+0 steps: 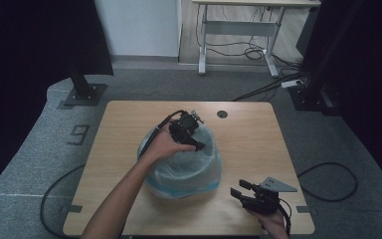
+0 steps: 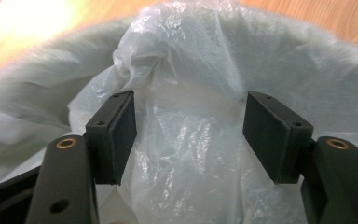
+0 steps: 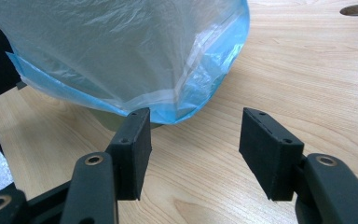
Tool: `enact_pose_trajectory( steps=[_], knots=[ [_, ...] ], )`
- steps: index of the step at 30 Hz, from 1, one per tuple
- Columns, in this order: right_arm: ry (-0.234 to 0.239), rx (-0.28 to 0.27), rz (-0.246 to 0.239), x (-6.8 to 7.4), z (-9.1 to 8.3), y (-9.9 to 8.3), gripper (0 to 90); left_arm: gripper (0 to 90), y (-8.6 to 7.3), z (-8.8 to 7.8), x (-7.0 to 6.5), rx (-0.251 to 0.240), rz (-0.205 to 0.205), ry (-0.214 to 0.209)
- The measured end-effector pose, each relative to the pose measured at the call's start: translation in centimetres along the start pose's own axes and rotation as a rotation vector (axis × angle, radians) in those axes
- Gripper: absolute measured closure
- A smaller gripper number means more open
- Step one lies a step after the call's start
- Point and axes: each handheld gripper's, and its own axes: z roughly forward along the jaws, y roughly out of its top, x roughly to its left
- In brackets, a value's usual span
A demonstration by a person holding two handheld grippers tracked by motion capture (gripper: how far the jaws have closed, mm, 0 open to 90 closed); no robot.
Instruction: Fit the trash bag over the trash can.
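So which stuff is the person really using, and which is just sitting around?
In use:
- plastic bag lining the bin
- bin under the bag's edge
- left tongs, open, inside the bag's mouth
- right tongs, open, beside the bag

Just lying about:
- table's cable hole
- desk behind
- floor cables

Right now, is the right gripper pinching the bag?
No, the right gripper has open jaws with bare table between them, short of the bag.

Light wooden table (image 1: 248, 149): round bin lined with a clear, blue-edged plastic bag (image 1: 184, 172) at centre. Left gripper (image 1: 195, 144), black, hand-held, jaws dipped inside the bag's mouth. Right gripper (image 1: 238, 190), black with a grey three-cornered plate, near the front right corner, apart from the bag.
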Motion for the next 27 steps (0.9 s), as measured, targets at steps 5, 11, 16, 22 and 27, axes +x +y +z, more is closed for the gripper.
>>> enact_pose_trajectory(
  steps=[5,11,16,22,27],
  knots=[
    [0.005,0.0,0.003,-0.1,-0.2,0.1,42.5,35.2,-0.4,-2.9,-0.1,-0.088,-0.008,-0.003],
    [0.012,0.003,0.005,0.0,-0.1,0.1,42.5,35.1,-1.5,-4.6,-0.7,-0.101,0.006,-0.013],
    [0.021,0.016,-0.005,0.2,0.1,0.0,41.9,35.1,-2.7,-4.5,-1.0,-0.083,0.015,-0.02],
    [0.026,0.025,-0.006,0.3,0.4,0.0,41.7,34.6,-3.3,-3.5,-1.2,-0.032,0.027,-0.032],
    [0.028,0.032,-0.007,0.3,0.5,-0.1,41.6,33.9,-3.0,-2.2,-1.1,0.057,0.029,-0.027]
  ],
)
